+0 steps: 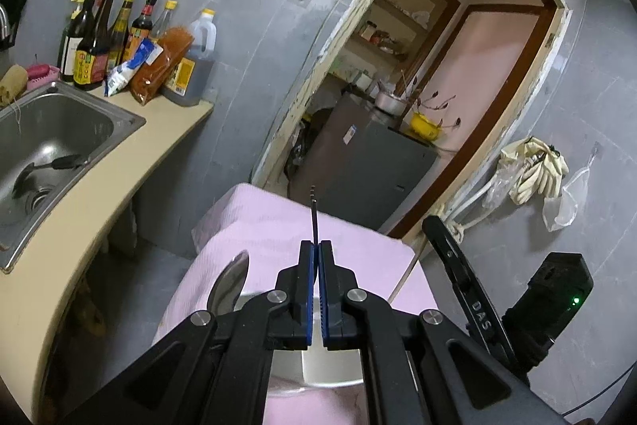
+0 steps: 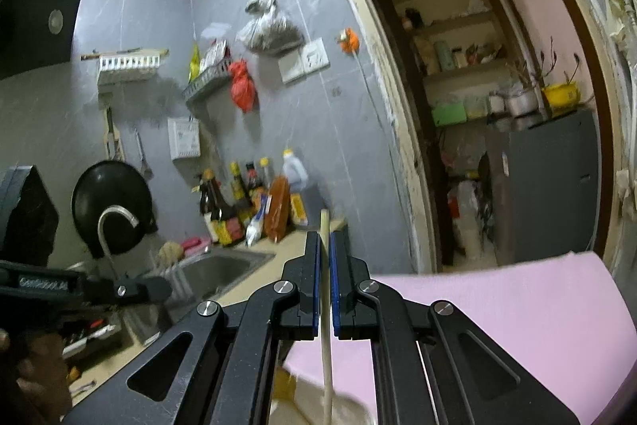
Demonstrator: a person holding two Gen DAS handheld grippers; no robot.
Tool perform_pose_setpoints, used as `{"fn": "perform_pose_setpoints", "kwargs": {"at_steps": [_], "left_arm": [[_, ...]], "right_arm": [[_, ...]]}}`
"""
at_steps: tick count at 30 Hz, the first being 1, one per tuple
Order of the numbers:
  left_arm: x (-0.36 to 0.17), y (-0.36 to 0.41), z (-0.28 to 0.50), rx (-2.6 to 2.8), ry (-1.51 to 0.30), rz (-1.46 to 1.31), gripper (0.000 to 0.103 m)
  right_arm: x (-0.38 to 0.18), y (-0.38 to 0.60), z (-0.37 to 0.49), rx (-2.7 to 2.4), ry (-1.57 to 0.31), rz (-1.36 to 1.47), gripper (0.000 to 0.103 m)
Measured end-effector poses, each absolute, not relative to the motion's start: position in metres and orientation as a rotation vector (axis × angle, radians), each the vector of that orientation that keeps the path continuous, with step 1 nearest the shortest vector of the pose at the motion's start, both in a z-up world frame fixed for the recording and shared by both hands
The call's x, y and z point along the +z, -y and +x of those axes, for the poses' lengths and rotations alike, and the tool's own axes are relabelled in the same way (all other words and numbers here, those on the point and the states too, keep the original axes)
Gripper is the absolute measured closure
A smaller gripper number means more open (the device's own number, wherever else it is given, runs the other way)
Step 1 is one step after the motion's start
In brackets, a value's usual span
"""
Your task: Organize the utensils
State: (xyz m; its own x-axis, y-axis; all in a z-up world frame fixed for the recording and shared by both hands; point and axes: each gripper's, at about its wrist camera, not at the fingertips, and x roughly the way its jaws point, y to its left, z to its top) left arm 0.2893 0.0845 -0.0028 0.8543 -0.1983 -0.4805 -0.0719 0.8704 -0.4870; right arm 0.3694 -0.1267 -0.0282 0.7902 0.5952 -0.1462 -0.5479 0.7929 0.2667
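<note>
In the left wrist view my left gripper point(image 1: 315, 245) is shut on a thin dark stick point(image 1: 313, 214) that pokes out past the fingertips above a pink cloth point(image 1: 358, 241). Below the jaws sits a steel container point(image 1: 330, 365), and a metal spoon point(image 1: 231, 277) leans at its left rim. My right gripper point(image 1: 458, 265) shows at the right edge of that view with a pale chopstick point(image 1: 402, 281). In the right wrist view my right gripper point(image 2: 324, 236) is shut on that pale chopstick point(image 2: 326, 345), which runs down between the pads. Part of the left gripper point(image 2: 40, 285) shows at the left.
A steel sink point(image 1: 51, 130) with a dark utensil point(image 1: 59, 162) in it is set in the beige counter point(image 1: 171, 130) at left. Sauce bottles point(image 1: 119, 38) line the grey wall. Beyond an open doorway stands a grey fridge point(image 1: 358, 162). Bags point(image 1: 533, 174) hang at right.
</note>
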Motion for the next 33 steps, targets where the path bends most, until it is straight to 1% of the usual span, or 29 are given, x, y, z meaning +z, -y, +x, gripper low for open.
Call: {"fn": "perform_pose_setpoints", "kwargs": {"at_steps": [3,4,5,6,7,8,10,11,12,13,14,16,18,20,21,25,33], "left_arm": [[-0.004,-0.082,0.287,-0.071,-0.568,-0.503,0.099],[-0.004,-0.08,0.285,-0.077,-0.57,-0.495,0.097],[-0.004,-0.079,0.283,-0.083,-0.568,-0.489,0.095],[-0.003,-0.077,0.28,-0.085,-0.566,-0.48,0.089],[-0.001,-0.074,0.278,-0.085,-0.563,-0.465,0.083],[0.0,-0.073,0.276,-0.085,-0.56,-0.457,0.08],[0.003,-0.068,0.271,-0.08,-0.549,-0.437,0.069],[0.005,-0.066,0.269,-0.077,-0.543,-0.432,0.065],[0.008,-0.063,0.267,-0.072,-0.534,-0.424,0.056],[0.011,-0.059,0.263,-0.063,-0.52,-0.415,0.047],[0.013,-0.058,0.261,-0.059,-0.508,-0.409,0.043],[0.02,-0.048,0.256,-0.041,-0.481,-0.38,0.026],[0.026,-0.036,0.252,-0.026,-0.458,-0.35,0.017],[0.029,-0.025,0.249,-0.014,-0.444,-0.326,0.01],[0.031,-0.018,0.247,-0.003,-0.438,-0.311,0.006],[0.033,0.009,0.238,0.026,-0.405,-0.266,0.001],[0.024,0.067,0.226,0.035,-0.382,-0.174,0.001]], "right_arm": [[-0.035,0.135,0.362,0.622,-0.271,0.207,0.098],[-0.036,0.139,0.36,0.621,-0.281,0.208,0.096],[-0.036,0.143,0.358,0.618,-0.289,0.21,0.091],[-0.035,0.146,0.356,0.614,-0.294,0.214,0.088],[-0.033,0.153,0.353,0.609,-0.298,0.222,0.079],[-0.031,0.159,0.35,0.602,-0.3,0.231,0.072],[-0.027,0.169,0.345,0.587,-0.301,0.243,0.071],[-0.024,0.175,0.343,0.577,-0.301,0.245,0.07],[-0.02,0.184,0.338,0.561,-0.297,0.243,0.067],[-0.017,0.19,0.336,0.552,-0.286,0.249,0.057],[-0.013,0.198,0.332,0.538,-0.28,0.248,0.043],[-0.004,0.214,0.323,0.507,-0.265,0.249,0.031],[0.004,0.233,0.314,0.484,-0.252,0.246,0.027],[0.01,0.248,0.305,0.44,-0.259,0.226,0.007],[0.013,0.256,0.301,0.416,-0.26,0.216,0.003],[0.02,0.284,0.284,0.368,-0.244,0.179,0.002],[0.024,0.325,0.253,0.257,-0.241,0.054,0.002]]}}
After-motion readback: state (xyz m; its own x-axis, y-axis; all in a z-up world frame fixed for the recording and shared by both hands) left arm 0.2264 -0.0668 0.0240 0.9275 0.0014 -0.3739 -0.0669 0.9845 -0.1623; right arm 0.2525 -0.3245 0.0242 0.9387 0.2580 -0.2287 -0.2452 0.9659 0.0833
